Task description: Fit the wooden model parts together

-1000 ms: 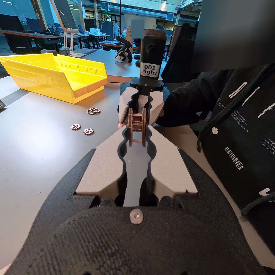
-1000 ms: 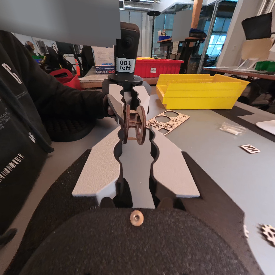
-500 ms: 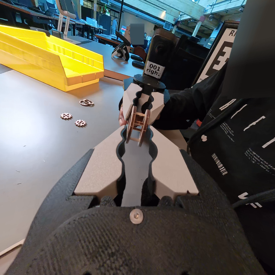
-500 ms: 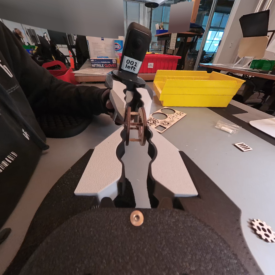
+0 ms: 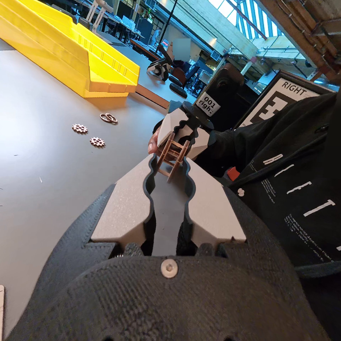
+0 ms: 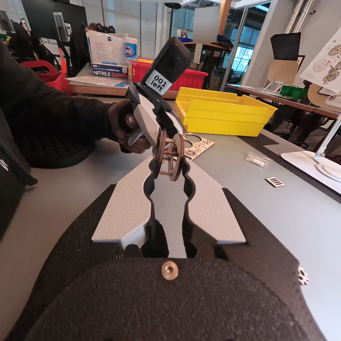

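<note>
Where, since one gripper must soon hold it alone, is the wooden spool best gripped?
Clamp the wooden spool across the flat outer faces of its two discs, coming in edge-on as the right gripper does: those faces are parallel, while the thin rods between them look fragile.

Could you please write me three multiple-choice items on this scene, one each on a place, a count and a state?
1. Where is the wooden spool?
A. In the yellow bin
B. Between the two tools' tips, above the table
C. Flat on the table

2. How many loose gears lie by the rings in the left wrist view?
A. Two
B. Four
C. None

3. How does the spool sit?
A. Upright
B. Tilted
C. In pieces

Key: 1 B, the left tool and right tool meet at it; 2 A, a second gear lies beside the first; 3 B, its discs lean.
</note>
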Motion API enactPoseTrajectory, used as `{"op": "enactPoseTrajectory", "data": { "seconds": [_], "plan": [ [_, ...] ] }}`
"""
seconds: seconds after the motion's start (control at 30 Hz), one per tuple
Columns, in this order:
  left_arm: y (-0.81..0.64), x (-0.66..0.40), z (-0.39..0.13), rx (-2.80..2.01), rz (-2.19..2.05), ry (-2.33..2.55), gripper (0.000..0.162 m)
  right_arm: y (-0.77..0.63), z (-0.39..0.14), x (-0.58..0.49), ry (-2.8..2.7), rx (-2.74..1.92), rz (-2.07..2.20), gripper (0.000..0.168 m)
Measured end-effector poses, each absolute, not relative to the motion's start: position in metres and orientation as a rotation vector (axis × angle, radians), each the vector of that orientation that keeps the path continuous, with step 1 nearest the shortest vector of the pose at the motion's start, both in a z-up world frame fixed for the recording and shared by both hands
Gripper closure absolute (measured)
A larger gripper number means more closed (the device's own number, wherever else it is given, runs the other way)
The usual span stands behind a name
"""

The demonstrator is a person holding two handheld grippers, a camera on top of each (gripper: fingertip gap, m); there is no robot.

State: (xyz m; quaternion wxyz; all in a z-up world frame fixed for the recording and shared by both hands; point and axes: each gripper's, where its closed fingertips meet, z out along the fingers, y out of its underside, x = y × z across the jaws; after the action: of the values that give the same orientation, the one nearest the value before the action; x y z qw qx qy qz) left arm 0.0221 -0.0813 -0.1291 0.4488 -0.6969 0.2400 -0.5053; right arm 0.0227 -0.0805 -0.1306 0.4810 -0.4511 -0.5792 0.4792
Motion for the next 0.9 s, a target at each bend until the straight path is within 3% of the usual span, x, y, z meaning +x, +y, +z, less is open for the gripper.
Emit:
{"op": "enactPoseTrajectory", "data": {
  "seconds": [0.27, 0.9],
  "plan": [
    [-0.074, 0.018, -0.127, -1.719, -1.238, 0.522, 0.13, -0.074, -0.127, 0.021, -1.365, -1.157, 1.199, 0.145],
    [-0.068, 0.013, -0.124, -1.691, -1.353, 0.386, 0.132, -0.068, -0.129, 0.02, -1.31, -1.244, 1.278, 0.144]
  ]
}}
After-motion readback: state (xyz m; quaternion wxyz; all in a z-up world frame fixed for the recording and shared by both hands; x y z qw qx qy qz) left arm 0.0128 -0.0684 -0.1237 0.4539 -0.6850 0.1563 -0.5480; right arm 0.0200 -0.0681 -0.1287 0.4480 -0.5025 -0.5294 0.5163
